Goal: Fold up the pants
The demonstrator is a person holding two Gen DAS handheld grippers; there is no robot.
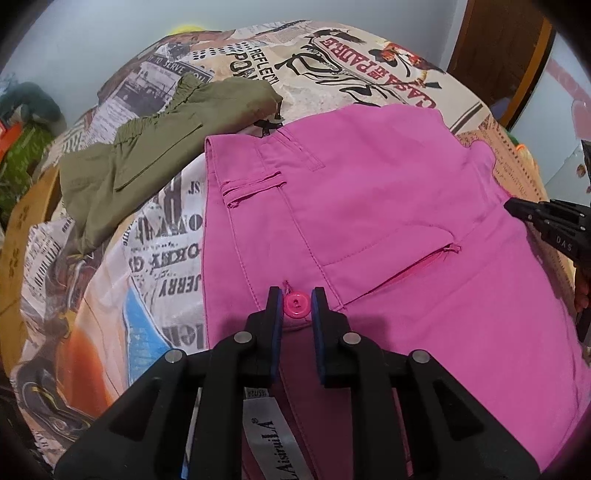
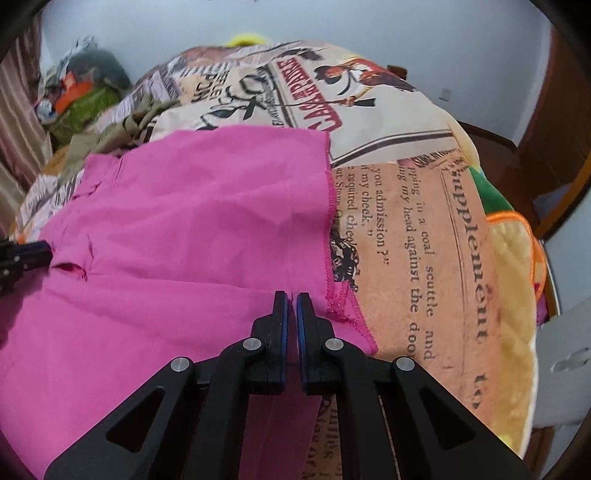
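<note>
Pink fabric sat pinched in both sets of jaws. Left gripper clamped waistband of pink pants beside pink button, white label showing below. Right gripper nearly shut on fabric near serged hem. Pants lay spread flat on bed, over newspaper-print cover, back pocket slit facing up. Olive-green garment lay crumpled just beyond waistband, left of pants. Pale wall stood behind bed.
</note>
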